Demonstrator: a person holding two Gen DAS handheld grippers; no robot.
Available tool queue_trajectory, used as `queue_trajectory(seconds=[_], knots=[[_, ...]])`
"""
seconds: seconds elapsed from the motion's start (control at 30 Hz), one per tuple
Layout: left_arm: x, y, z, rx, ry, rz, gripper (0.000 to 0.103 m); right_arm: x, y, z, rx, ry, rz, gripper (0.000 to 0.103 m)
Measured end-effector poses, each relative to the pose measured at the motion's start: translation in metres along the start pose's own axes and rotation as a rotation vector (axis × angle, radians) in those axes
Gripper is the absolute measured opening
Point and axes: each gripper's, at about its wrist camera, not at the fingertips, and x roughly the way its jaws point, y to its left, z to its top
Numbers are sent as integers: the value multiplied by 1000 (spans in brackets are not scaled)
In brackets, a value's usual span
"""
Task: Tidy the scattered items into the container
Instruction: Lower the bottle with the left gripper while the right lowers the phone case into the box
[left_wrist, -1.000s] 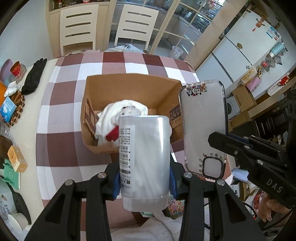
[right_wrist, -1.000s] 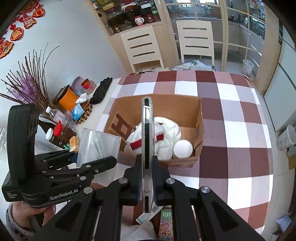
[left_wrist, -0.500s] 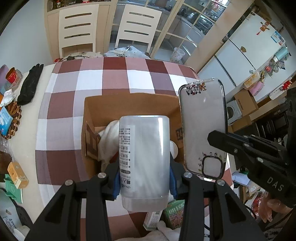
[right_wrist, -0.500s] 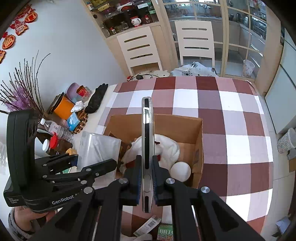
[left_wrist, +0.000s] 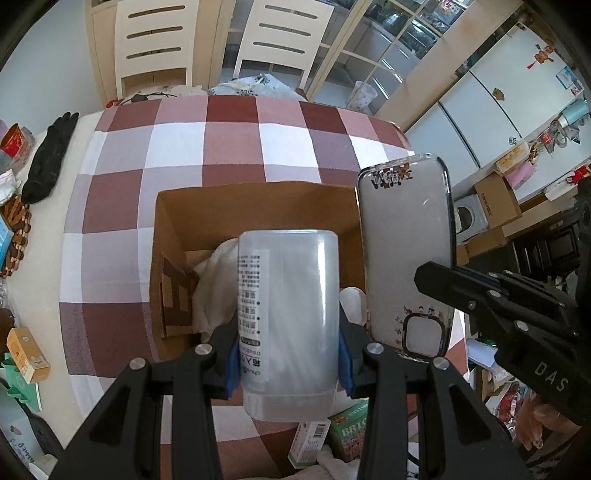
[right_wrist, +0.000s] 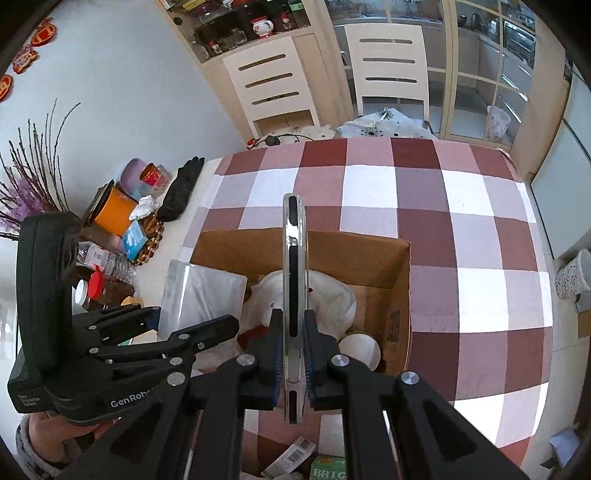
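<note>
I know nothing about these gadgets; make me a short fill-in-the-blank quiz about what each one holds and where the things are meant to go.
1. The left gripper is shut on a translucent grey plastic ____.
2. The right gripper clamps a clear phone case by its thin ____.
3. Both are held above the brown ____ box.
4. Inside the box lies a white round lid beside a white ____ toy.

Missing words: bottle; edges; cardboard; plush
</note>
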Motion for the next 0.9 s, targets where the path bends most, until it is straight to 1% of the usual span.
queue_trajectory(seconds=[0.7,0.8,0.83,0.87,0.9], knots=[[22,4,3,3,51,3,41,25,-9,-1,75,50,-12,10],[23,4,4,11,56,18,41,28,-10,0,84,57,-13,10],[24,3,4,14,58,29,43,29,-11,0,91,58,-10,12],[25,3,4,16,59,35,49,29,-12,0,102,59,-9,13],[24,3,4,17,55,35,52,30,-14,0,116,60,-9,18]])
